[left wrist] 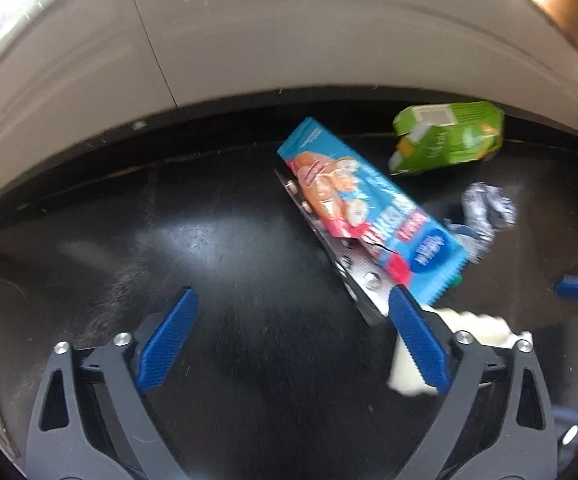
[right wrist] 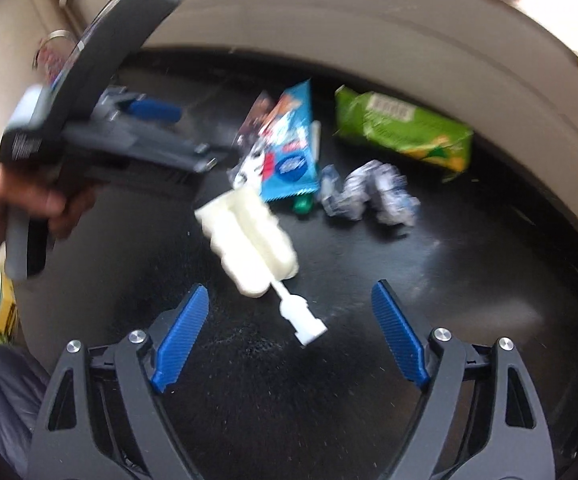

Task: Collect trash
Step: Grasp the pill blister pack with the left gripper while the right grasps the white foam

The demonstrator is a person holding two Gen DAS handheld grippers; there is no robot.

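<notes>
Right hand-held gripper (right wrist: 289, 334) wide open and empty, white foam piece (right wrist: 249, 236) just ahead between its blue fingertips (right wrist: 183, 334).

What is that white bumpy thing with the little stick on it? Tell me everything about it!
The white bumpy thing looks like a pale, creamy foam or moulded plastic piece with lumpy, scalloped edges and a groove down its middle. A thin white stick with a flat, squared end pokes out of one end, toward the camera. It lies flat and slanted on the shiny black table. Its far end sits close to the blue snack wrapper; whether they touch is unclear. Nothing is holding it.
</notes>
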